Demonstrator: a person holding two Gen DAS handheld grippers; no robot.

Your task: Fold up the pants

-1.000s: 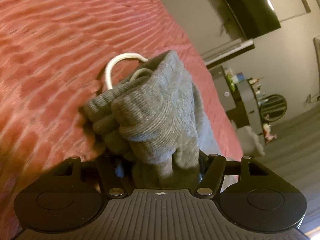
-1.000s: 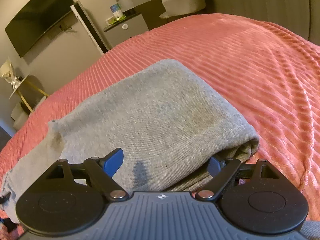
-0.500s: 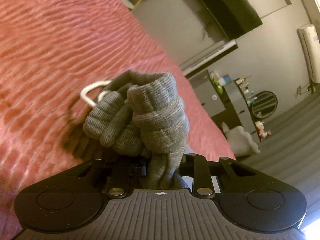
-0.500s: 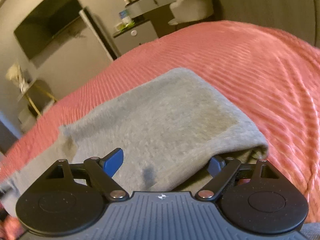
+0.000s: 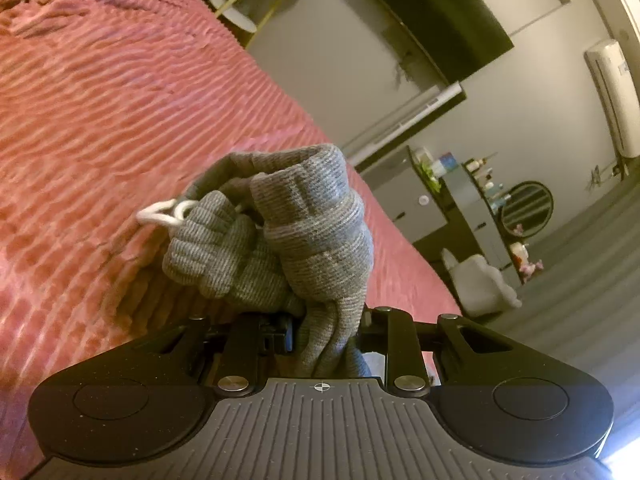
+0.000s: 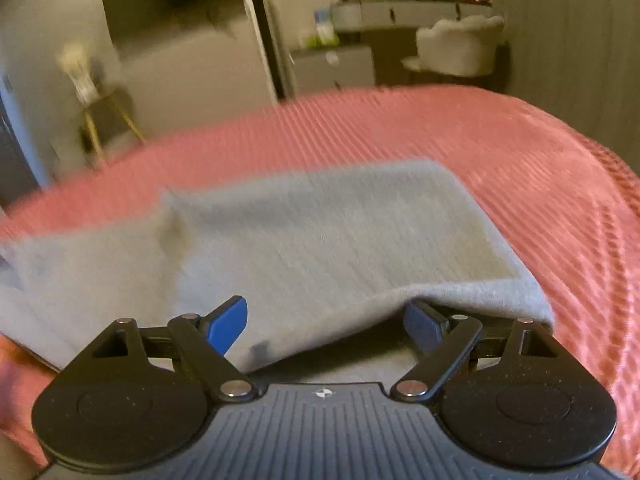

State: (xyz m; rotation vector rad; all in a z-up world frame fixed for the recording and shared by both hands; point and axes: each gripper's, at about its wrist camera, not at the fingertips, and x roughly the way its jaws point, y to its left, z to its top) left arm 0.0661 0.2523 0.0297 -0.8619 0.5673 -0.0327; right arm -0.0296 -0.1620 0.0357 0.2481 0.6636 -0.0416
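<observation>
With the left gripper (image 5: 326,332) pinching the bunched waistband of the grey pants (image 5: 304,236) at mid-frame above the pink bed (image 5: 100,100), we should slide the right gripper's (image 6: 326,322) spread fingers around the lower-right edge, pinch, then lift both ends evenly.

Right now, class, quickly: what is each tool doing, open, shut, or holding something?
Left tool: has just been closing, now shut on the bunched waistband of the grey pants.
Right tool: open; the pants lie between its fingers, ungripped.
</observation>
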